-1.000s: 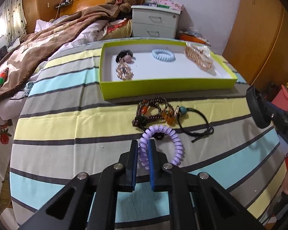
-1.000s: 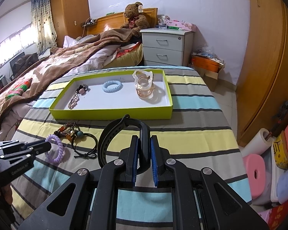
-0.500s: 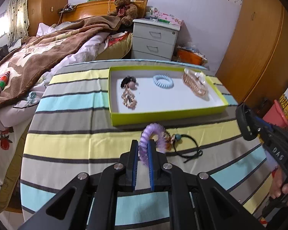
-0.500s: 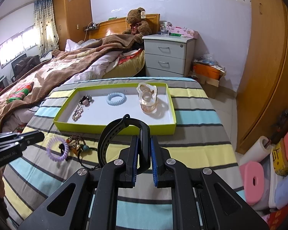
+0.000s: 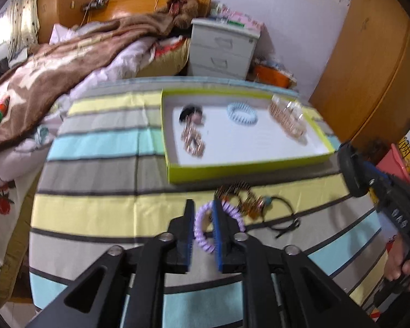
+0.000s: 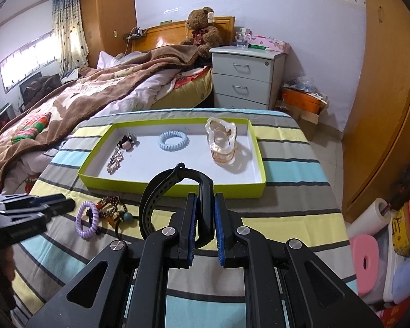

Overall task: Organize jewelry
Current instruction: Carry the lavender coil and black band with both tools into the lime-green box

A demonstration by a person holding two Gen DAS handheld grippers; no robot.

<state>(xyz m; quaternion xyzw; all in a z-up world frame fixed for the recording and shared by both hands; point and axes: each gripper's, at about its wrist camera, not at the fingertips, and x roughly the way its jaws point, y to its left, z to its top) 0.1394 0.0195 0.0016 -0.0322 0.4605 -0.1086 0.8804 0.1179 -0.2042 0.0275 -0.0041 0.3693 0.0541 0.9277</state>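
My left gripper (image 5: pixel 203 205) hangs over the striped cloth with its jaws opening. The purple spiral hair tie (image 5: pixel 202 232) shows between the fingers, and no pad presses on it. In the right wrist view that tie (image 6: pixel 86 220) lies on the cloth just beyond the left gripper (image 6: pixel 64 205). My right gripper (image 6: pixel 205 198) is shut on a black band (image 6: pixel 161 188), held in the air before the yellow-green tray (image 6: pixel 109 181). The tray (image 5: pixel 246 168) holds a blue spiral tie (image 5: pixel 242 114), a clear hair claw (image 5: pixel 287 120) and a rhinestone piece (image 5: pixel 192 139).
Beaded bracelets (image 6: pixel 112 207) and a black elastic (image 5: pixel 281 213) lie on the cloth next to the purple tie. A bed with a brown blanket (image 6: pixel 82 95) runs along the left. A white nightstand (image 6: pixel 246 79) stands behind the table and a wooden wardrobe (image 6: pixel 382 109) at the right.
The left gripper lifted the purple tie off the cloth, then its jaws parted and the tie came back down beside the beads. The right gripper kept its hold on the black band.
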